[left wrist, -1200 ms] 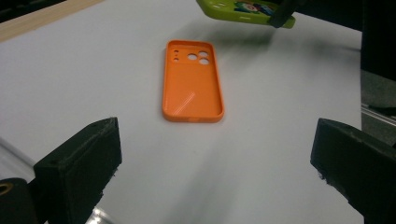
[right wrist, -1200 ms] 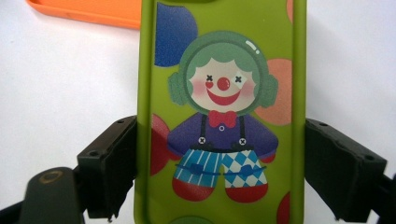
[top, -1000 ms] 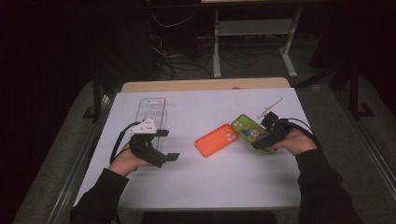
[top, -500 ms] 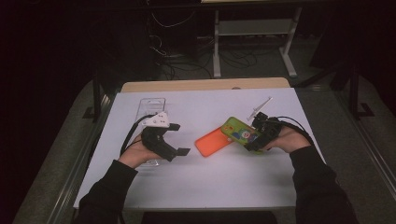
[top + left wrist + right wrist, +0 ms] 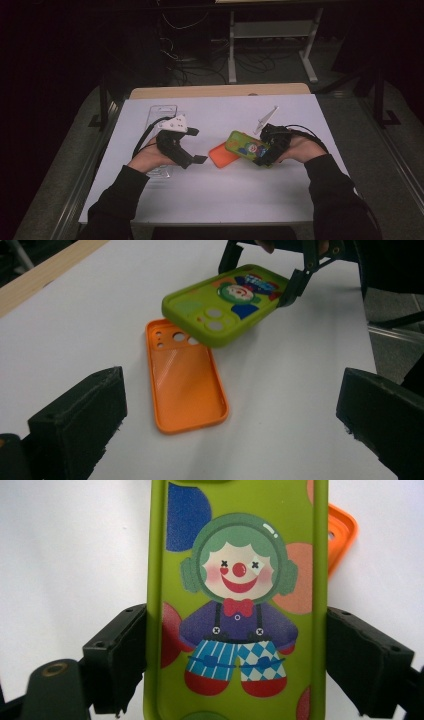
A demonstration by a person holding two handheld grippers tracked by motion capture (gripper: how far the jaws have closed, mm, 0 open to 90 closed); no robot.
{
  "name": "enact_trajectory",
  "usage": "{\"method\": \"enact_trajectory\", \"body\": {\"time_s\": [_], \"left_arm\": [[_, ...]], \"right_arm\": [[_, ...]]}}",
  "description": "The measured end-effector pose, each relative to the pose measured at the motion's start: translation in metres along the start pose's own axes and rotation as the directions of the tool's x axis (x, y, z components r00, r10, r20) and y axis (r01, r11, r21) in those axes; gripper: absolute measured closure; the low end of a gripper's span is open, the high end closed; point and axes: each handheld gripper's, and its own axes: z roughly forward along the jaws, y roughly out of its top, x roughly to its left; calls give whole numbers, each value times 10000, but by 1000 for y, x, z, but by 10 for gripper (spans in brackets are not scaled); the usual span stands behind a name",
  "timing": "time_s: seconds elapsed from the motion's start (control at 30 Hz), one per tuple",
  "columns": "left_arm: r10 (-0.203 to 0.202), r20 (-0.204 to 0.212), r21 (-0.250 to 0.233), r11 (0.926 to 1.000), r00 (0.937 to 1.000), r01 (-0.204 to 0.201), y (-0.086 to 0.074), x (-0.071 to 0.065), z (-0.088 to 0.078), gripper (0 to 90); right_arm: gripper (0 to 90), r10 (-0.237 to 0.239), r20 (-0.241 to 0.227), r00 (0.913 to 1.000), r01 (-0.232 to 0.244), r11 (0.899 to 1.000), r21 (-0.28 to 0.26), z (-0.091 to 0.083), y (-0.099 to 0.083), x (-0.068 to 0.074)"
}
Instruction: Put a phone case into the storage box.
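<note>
A green phone case [image 5: 245,146] with a clown print is held across its width by my right gripper [image 5: 261,152], back side up and lifted off the table. The right gripper view shows both pads [image 5: 125,655] pressed on the green case's [image 5: 237,605] long edges. In the left gripper view the green case [image 5: 227,302] hangs tilted over the camera-hole end of an orange phone case [image 5: 185,375]. That orange case [image 5: 222,155] lies on the white table with its inside up. My left gripper [image 5: 196,145] stands open and empty, pointed at the orange case from the left.
A clear plastic case [image 5: 162,112] lies behind the left hand, and a clear strip [image 5: 265,119] lies behind the right hand. A wooden board [image 5: 220,91] borders the white sheet's far edge. Cables and a metal rack stand beyond the table.
Both hands have moved toward the middle. The right gripper has carried the green case left until it overlaps the orange case. The left gripper has shifted right and away from the front edge.
</note>
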Motion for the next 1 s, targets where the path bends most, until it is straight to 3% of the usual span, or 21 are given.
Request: {"method": "enact_trajectory", "body": {"time_s": [0.03, 0.2, 0.3, 0.47, 0.53, 0.57, 0.63, 0.73, 0.8, 0.83, 0.87, 0.9, 1.0], "left_arm": [[106, 134, 59, 9999, 9999, -107, 3, 0, 2, 0], [442, 387, 321, 9984, 9983, -455, 10, -3, 8, 0], [734, 613, 665, 9948, 9954, -774, 14, -6, 13, 0], [1075, 855, 993, 9883, 9905, -1159, 18, -9, 19, 0], [1112, 932, 1127, 9862, 9894, -1214, 19, -12, 21, 0], [1396, 994, 1162, 9817, 9852, -1508, 20, -11, 22, 0], [1516, 1120, 1313, 9774, 9821, -1658, 21, -12, 24, 0], [1473, 1338, 1445, 9754, 9800, -1663, 22, -13, 28, 0], [1644, 1546, 1696, 9670, 9742, -1901, 22, -13, 34, 0], [1644, 1546, 1696, 9670, 9742, -1901, 22, -13, 34, 0], [1753, 1587, 1798, 9625, 9716, -2030, 22, -13, 36, 0], [1617, 1600, 1838, 9644, 9738, -1903, 22, -14, 38, 0], [1544, 1802, 2118, 9583, 9714, -1916, 20, -14, 44, 0]], "right_arm": [[155, -281, -173, 9995, 281, 9996, 13, 1, 4, 2], [155, -807, -433, 9958, 814, 9966, 136, 1, 11, 8], [155, -1300, -669, 9893, 1319, 9910, 241, 0, 19, 16], [155, -1735, -809, 9815, 1766, 9837, 336, 0, 27, 22], [155, -1920, -922, 9770, 1960, 9799, 361, 0, 31, 25], [154, -2130, -1012, 9718, 2179, 9752, 396, 0, 35, 28], [155, -2386, -1122, 9646, 2444, 9688, 408, 0, 39, 30], [155, -2569, -1150, 9596, 2636, 9635, 471, 1, 43, 33], [155, -2857, -1300, 9495, 2944, 9542, 533, 4, 49, 37], [155, -2857, -1300, 9495, 2944, 9542, 533, 4, 49, 37], [155, -2895, -1315, 9481, 2987, 9526, 568, 4, 50, 39], [154, -3053, -1392, 9420, 3160, 9467, 623, 6, 54, 42], [154, -3192, -1504, 9357, 3310, 9417, 608, 7, 58, 46]]}}
